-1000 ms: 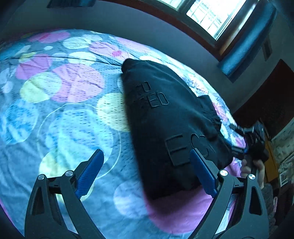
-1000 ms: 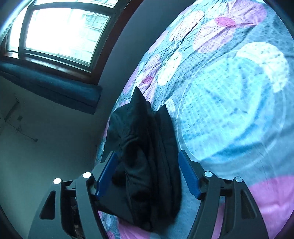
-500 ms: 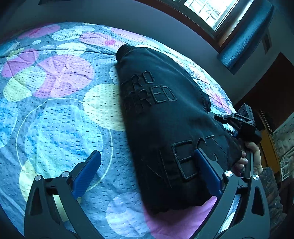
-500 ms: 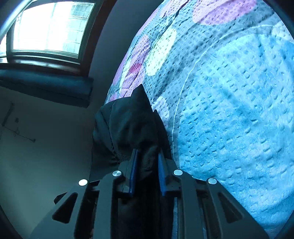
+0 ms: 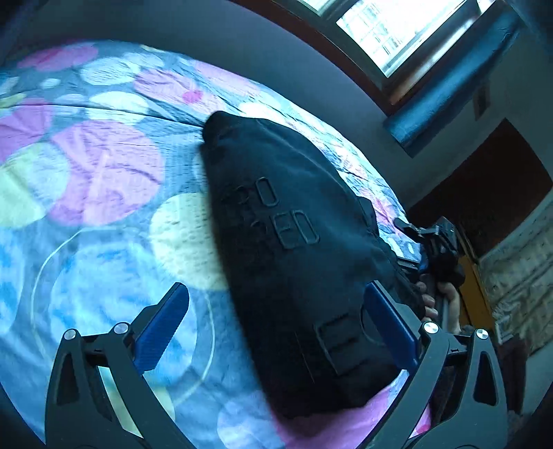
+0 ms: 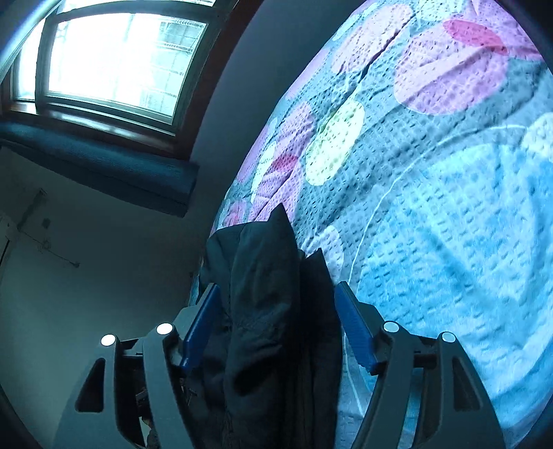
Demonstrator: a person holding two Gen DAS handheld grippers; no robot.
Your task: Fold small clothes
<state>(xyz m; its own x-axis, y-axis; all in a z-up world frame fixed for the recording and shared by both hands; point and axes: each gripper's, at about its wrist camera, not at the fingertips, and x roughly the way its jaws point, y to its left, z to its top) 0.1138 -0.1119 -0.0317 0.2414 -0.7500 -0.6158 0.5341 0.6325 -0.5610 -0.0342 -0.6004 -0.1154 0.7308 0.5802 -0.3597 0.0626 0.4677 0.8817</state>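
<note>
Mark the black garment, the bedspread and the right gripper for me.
black garment (image 5: 297, 241): left wrist view, on the raised lettering.
bedspread (image 6: 449, 214): right wrist view, on a bare blue patch.
right gripper (image 6: 276, 324): right wrist view, midway between its blue fingertips.

One black garment, two tongs, one bedspread.

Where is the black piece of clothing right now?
The folded black garment lies on the circle-patterned bedspread, right of middle in the left wrist view, near the bed edge below the window. It sits between the open fingers of the right tool.
</note>
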